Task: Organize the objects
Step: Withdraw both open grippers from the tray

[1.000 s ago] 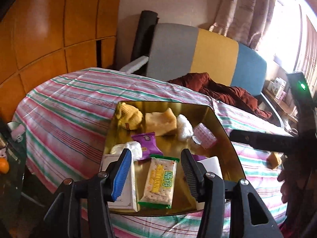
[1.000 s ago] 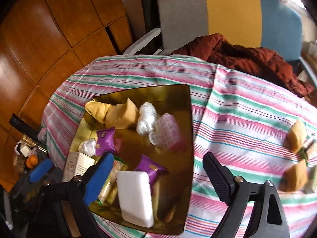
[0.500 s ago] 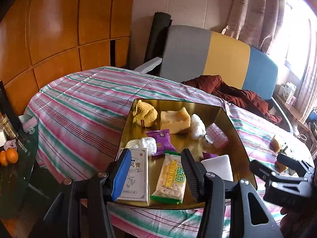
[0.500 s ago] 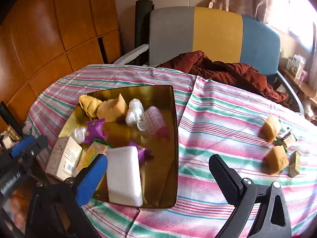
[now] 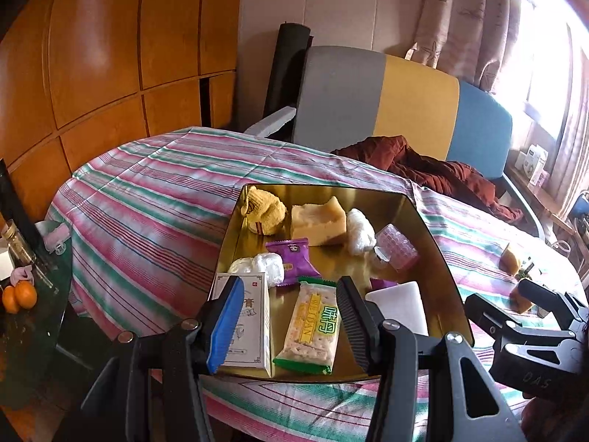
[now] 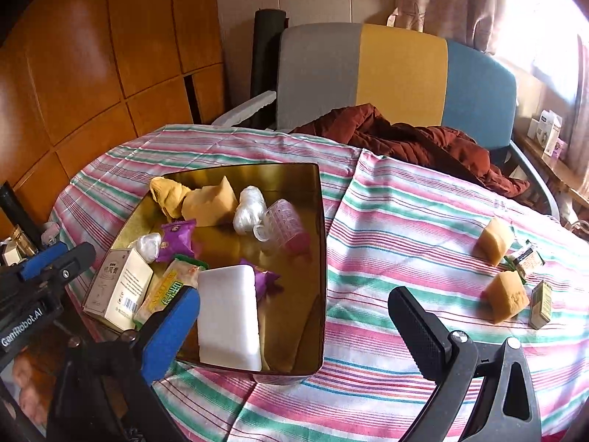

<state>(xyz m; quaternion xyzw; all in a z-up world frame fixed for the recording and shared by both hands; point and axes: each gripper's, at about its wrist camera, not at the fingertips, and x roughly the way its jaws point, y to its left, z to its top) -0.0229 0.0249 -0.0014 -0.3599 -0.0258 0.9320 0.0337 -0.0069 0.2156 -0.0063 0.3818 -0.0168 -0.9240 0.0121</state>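
A desk (image 6: 405,202) under a striped cloth is carrying a gold tray (image 6: 320,221). The tray is holding a white block (image 6: 228,316), a white carton (image 6: 121,287), a green biscuit packet (image 5: 313,326), a yellow sponge wedge (image 5: 318,219), a yellow cloth (image 5: 265,210), purple sachets (image 5: 294,259) and a pink hair roller (image 6: 283,221). Two sponge wedges (image 6: 506,300) and small packets (image 6: 541,304) are lying on the cloth well apart from the tray. The right tool (image 6: 294,328) is hanging released beside the tray's near corner, its jaws having just been opening, nothing between them. The left tool (image 5: 291,326) is hovering part-open and empty above the biscuit packet.
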